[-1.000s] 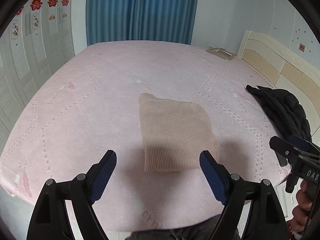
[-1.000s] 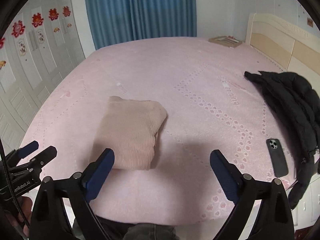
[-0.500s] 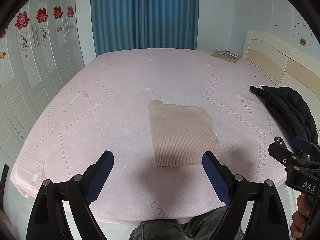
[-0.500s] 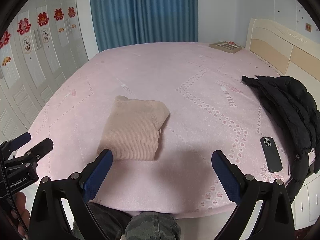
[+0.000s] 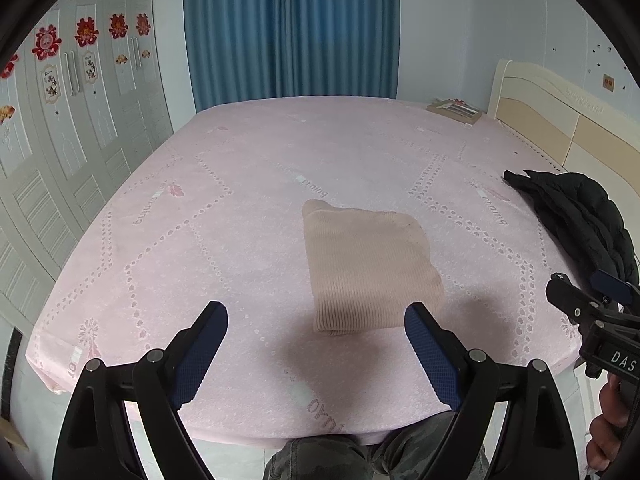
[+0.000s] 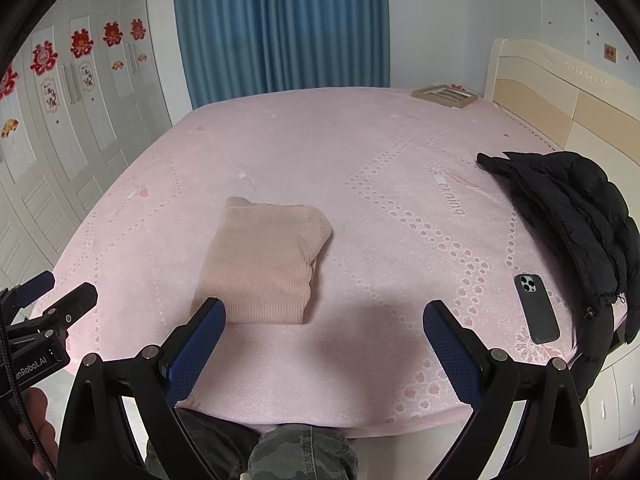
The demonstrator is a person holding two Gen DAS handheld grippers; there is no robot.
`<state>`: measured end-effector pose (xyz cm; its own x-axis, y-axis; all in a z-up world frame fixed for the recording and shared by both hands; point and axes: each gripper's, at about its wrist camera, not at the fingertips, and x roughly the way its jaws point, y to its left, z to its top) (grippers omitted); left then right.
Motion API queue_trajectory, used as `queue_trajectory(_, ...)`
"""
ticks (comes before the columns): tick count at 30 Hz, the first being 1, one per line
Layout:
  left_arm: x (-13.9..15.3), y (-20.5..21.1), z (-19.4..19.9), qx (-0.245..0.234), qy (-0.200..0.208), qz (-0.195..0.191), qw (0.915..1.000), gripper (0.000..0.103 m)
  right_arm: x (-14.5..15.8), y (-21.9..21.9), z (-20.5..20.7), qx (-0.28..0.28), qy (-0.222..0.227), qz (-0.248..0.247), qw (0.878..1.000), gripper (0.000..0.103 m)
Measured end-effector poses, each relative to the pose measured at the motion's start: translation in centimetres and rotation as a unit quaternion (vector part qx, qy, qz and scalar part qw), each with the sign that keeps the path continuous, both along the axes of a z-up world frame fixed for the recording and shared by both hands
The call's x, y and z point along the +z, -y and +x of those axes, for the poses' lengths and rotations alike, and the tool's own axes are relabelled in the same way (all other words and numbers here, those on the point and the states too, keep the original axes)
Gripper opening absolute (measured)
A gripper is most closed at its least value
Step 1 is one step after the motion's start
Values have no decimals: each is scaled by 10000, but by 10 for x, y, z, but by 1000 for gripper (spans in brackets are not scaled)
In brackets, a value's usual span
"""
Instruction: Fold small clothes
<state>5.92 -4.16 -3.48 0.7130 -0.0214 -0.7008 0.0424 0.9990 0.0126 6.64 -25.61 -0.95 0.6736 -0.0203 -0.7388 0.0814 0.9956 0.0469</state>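
Observation:
A beige knit sweater (image 5: 368,268) lies folded into a compact rectangle on the pink bed (image 5: 224,208); it also shows in the right wrist view (image 6: 264,264). My left gripper (image 5: 316,340) is open and empty, held above the bed's near edge, short of the sweater. My right gripper (image 6: 324,336) is open and empty, also back over the near edge, with its left finger (image 6: 200,340) in front of the sweater's near corner. Each gripper shows at the edge of the other's view.
A black puffer jacket (image 6: 568,216) lies at the bed's right side, with a dark phone (image 6: 536,308) beside it. A flat box (image 6: 444,96) rests at the far right corner. White wardrobe doors (image 5: 52,160) stand left, a cream headboard (image 5: 560,128) right, blue curtains behind.
Both grippers have pulled back and up from the folded sweater, so more of the bed and room shows. The sweater has not moved.

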Motion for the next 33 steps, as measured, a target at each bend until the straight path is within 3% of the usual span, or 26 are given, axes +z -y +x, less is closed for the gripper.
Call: queue_trajectory(33,1,1,-1,6,-68,36,10000,90,-2,-3,4,-59,9,67,10000,98)
